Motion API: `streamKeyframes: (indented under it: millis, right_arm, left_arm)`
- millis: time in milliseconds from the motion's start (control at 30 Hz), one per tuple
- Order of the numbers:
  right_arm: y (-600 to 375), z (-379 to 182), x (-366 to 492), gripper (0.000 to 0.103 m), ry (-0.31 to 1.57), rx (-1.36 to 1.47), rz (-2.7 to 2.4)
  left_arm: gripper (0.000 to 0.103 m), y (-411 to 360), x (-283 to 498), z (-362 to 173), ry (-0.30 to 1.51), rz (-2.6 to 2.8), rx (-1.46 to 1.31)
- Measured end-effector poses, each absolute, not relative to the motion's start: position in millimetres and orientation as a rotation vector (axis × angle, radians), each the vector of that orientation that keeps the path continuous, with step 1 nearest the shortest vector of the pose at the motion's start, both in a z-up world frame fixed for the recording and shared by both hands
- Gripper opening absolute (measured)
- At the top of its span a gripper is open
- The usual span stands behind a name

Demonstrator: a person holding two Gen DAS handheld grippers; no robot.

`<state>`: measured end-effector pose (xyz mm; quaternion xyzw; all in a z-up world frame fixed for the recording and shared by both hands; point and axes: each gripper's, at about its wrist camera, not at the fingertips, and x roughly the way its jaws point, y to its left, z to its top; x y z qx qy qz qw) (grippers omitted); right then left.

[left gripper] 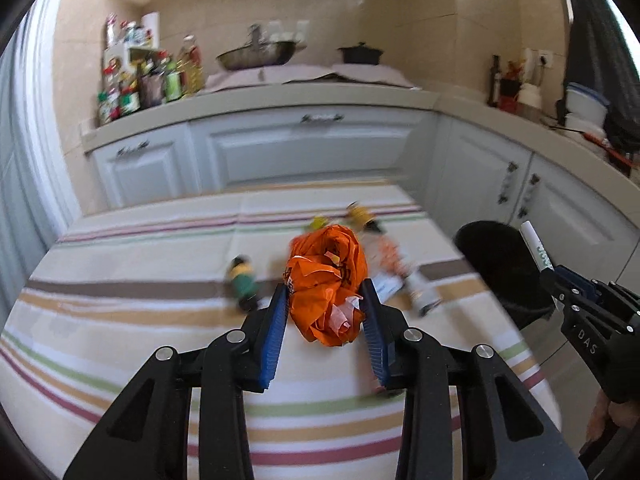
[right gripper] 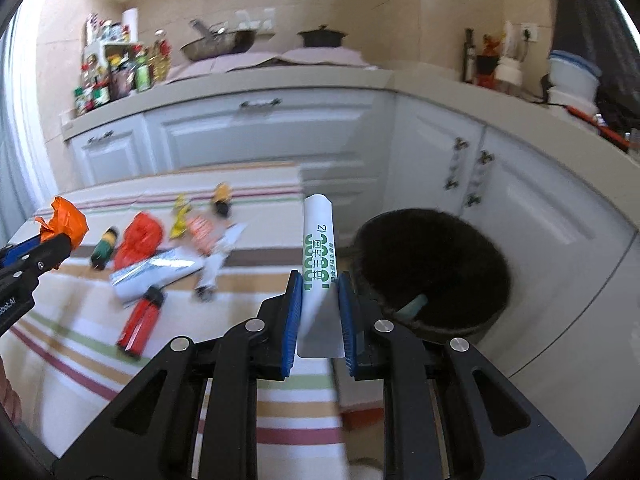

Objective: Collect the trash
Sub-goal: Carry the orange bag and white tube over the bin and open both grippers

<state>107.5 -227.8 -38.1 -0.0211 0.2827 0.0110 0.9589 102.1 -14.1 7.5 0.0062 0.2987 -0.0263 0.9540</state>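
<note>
My left gripper (left gripper: 325, 294) is shut on a crumpled orange plastic bag (left gripper: 326, 280) and holds it above the striped table (left gripper: 120, 312); the bag also shows in the right wrist view (right gripper: 64, 218). My right gripper (right gripper: 319, 286) is shut on a white tube with green print (right gripper: 318, 252), upright, just left of the black trash bin (right gripper: 432, 268). The tube and right gripper show at the right of the left wrist view (left gripper: 538, 252). The bin (left gripper: 504, 268) stands off the table's right edge and holds a pale green item (right gripper: 414, 306).
On the tablecloth lie a red lighter (right gripper: 140, 322), a red bag (right gripper: 138, 242), a silver-white wrapper (right gripper: 156, 274), a small green bottle (right gripper: 104, 248), yellow and orange wrappers (right gripper: 182, 216) and other scraps. White cabinets (right gripper: 260, 136) and a cluttered counter stand behind.
</note>
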Motion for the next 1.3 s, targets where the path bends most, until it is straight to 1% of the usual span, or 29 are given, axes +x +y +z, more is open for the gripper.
streamKeyframes:
  millis: [267,533,700,833,1100,1133,1167,1200,1233,1267,1300]
  right_arm:
    - [-291,-23,122,0.018,0.515,-0.023,-0.096]
    - [-344,-23,146,0.018,0.494,0.002,-0.164]
    - [-366,-30,162,0.018,0.496,0.011,-0.174]
    - [-381,-37,178,0.018,0.503,0.023,-0.177]
    - [-403,-53,210,0.02,0.529,0.043,-0.176]
    - [-405,-55,213,0.023,0.531,0.045,-0.178]
    - [-407,-57,216,0.028,0.532,0.048,-0.185]
    - [-408,-60,218,0.031,0.534,0.051,-0.189]
    - [-410,-62,220,0.034,0.536,0.055,-0.194]
    - [-411,-63,221,0.035,0.537,0.058,-0.197]
    - [-412,-64,221,0.035,0.538,0.061,-0.2]
  left_arm:
    - [0.037,-83,134,22,0.573,-0.172,0.017]
    - [0.037,-155,168,25,0.538,-0.245,0.065]
    - [0.037,-191,191,17,0.539,-0.253,0.1]
    - [0.037,-212,213,5,0.591,-0.264,0.101]
    - [0.038,-249,248,-18,0.622,-0.276,0.167]
    - [0.039,-252,251,-22,0.626,-0.27,0.181]
    - [0.04,-255,255,-25,0.633,-0.267,0.19]
    - [0.041,-257,258,-28,0.645,-0.266,0.194]
    - [0.047,-258,260,-32,0.657,-0.265,0.195]
    - [0.053,-258,261,-34,0.663,-0.264,0.193]
    - [0.055,-259,262,-34,0.665,-0.263,0.19]
